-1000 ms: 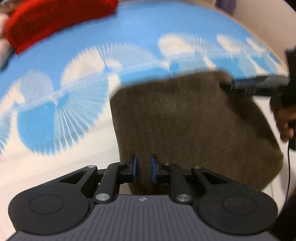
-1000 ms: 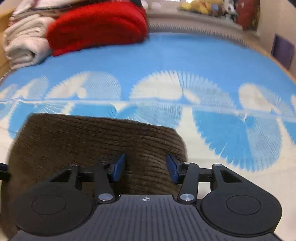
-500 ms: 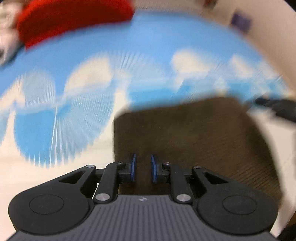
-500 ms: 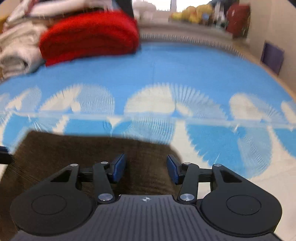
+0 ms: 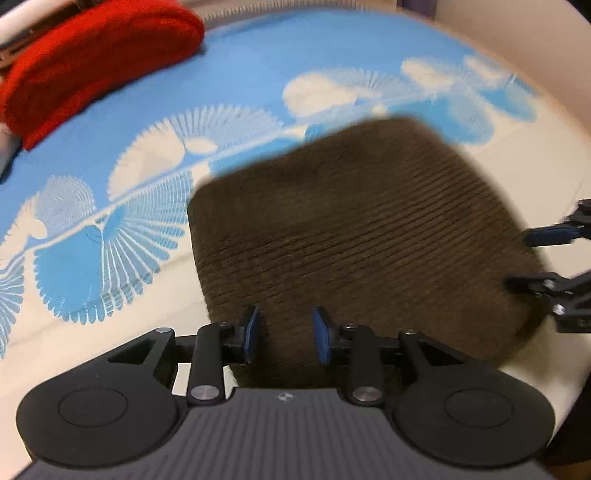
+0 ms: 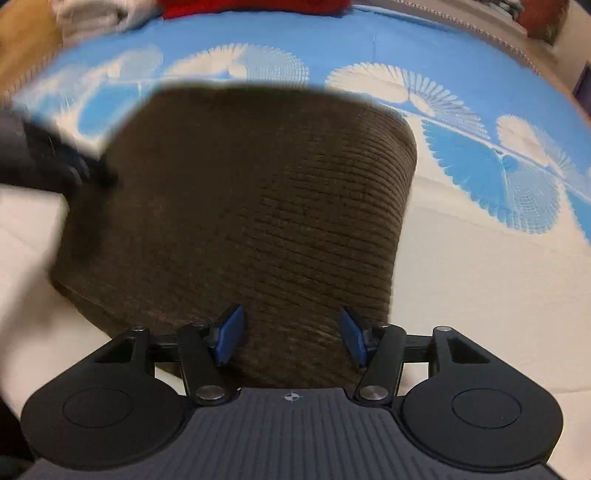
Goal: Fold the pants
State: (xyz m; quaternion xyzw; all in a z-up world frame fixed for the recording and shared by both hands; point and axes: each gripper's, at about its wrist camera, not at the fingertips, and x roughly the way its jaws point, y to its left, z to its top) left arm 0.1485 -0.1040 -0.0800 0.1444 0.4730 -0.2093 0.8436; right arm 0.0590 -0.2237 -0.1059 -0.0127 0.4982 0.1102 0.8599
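Note:
The brown corduroy pants (image 5: 354, 229) lie folded into a thick rectangle on the blue-and-white patterned bedspread (image 5: 258, 66). My left gripper (image 5: 286, 334) hovers over the pants' near edge. Its jaws are opening, and the blue pads stand apart without pressing the cloth. In the right wrist view the same pants (image 6: 258, 192) fill the middle. My right gripper (image 6: 291, 334) hangs over their near edge, its jaws opening too and clear of the fabric. Each gripper shows in the other's view: the right gripper (image 5: 546, 258) beside the pants' right side, the left gripper (image 6: 55, 162) blurred at their left side.
A folded red blanket (image 5: 92, 62) lies at the far left of the bed, with pale folded laundry (image 6: 92, 14) beside it. A cream stretch of the bedspread (image 6: 480, 277) lies right of the pants. The bed's edge and a wall (image 5: 535, 55) curve along the right.
The left jaws have widened from a narrow gap, and the right jaws have widened a little. Both grippers have shifted, and the right one now shows at the pants' near right side instead of the far corner.

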